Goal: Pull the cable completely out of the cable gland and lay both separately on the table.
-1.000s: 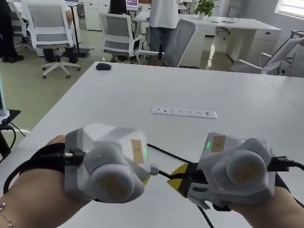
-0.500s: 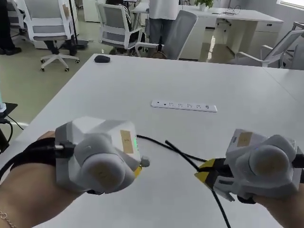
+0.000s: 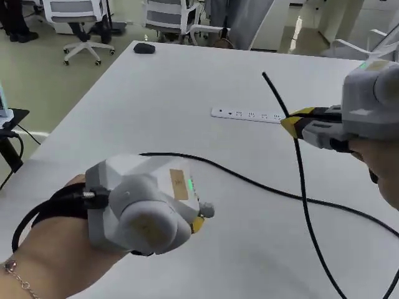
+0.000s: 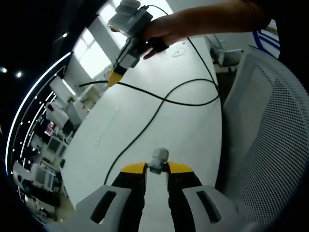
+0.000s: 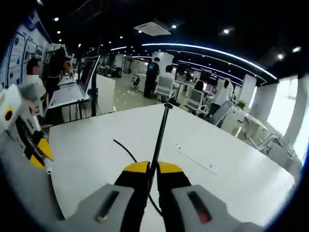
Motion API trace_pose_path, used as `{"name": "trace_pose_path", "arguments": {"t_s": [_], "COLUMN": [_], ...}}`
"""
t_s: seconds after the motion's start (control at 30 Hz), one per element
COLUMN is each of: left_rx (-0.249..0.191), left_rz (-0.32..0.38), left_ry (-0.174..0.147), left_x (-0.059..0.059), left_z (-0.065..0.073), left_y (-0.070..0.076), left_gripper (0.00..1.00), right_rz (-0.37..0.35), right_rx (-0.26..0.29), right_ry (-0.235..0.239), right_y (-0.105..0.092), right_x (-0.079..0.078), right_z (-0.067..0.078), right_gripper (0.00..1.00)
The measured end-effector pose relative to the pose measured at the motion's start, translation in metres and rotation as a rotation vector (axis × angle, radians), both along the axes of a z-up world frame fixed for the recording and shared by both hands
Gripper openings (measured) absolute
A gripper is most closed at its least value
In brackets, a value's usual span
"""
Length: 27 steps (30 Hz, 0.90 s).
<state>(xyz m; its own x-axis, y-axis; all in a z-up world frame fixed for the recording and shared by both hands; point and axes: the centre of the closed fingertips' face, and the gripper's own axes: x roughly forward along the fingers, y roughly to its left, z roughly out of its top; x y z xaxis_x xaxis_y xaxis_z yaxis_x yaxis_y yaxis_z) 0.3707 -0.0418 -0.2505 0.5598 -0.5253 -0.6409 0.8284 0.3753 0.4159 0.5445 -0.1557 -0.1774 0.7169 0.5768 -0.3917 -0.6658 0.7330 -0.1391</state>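
My left gripper (image 3: 201, 218) hovers low at the front left, shut on a small grey-white cable gland (image 3: 207, 211). In the left gripper view the gland (image 4: 158, 157) sits between the yellow-tipped jaws of the left gripper (image 4: 157, 168), with no cable through it. My right gripper (image 3: 290, 121) is raised at the right, shut on the black cable (image 3: 302, 180). The cable's free end sticks up beyond the jaws. In the right gripper view the cable (image 5: 159, 130) rises from the right gripper (image 5: 149, 168). The rest of the cable loops over the white table (image 3: 187, 112).
A white power strip (image 3: 246, 115) lies across the middle of the table. A dark mouse (image 3: 144, 48) rests near the far left corner. Office chairs (image 3: 72, 12) stand beyond the far edge. A mesh chair back (image 4: 270, 125) shows beside the table in the left gripper view.
My right gripper has lifted up and to the right with the cable, well away from the left gripper. The cable's end now stands free of the gland. The left gripper has barely moved.
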Motion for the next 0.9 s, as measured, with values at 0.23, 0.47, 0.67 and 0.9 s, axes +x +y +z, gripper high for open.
{"name": "trace_pose_path", "arguments": {"t_s": [0.23, 0.47, 0.67, 0.9], "left_rx": [-0.009, 0.002, 0.006, 0.007], "left_rz": [0.018, 0.007, -0.012, -0.049], "left_ry": [0.075, 0.113, 0.133, 0.154], "left_x": [-0.004, -0.006, -0.002, 0.014], "left_z": [-0.027, -0.042, -0.045, -0.047], "left_y": [0.001, -0.001, -0.004, -0.006], "left_gripper": [0.17, 0.17, 0.17, 0.17], "right_rz": [-0.097, -0.173, -0.173, -0.1], "right_rx": [0.008, -0.219, -0.221, -0.209], "right_ry": [0.133, 0.324, 0.348, 0.323], "right_y": [-0.024, -0.075, -0.094, -0.089], "right_x": [0.064, 0.087, 0.087, 0.046], "right_z": [-0.057, -0.149, -0.164, -0.143], "right_gripper": [0.04, 0.08, 0.15, 0.16]}}
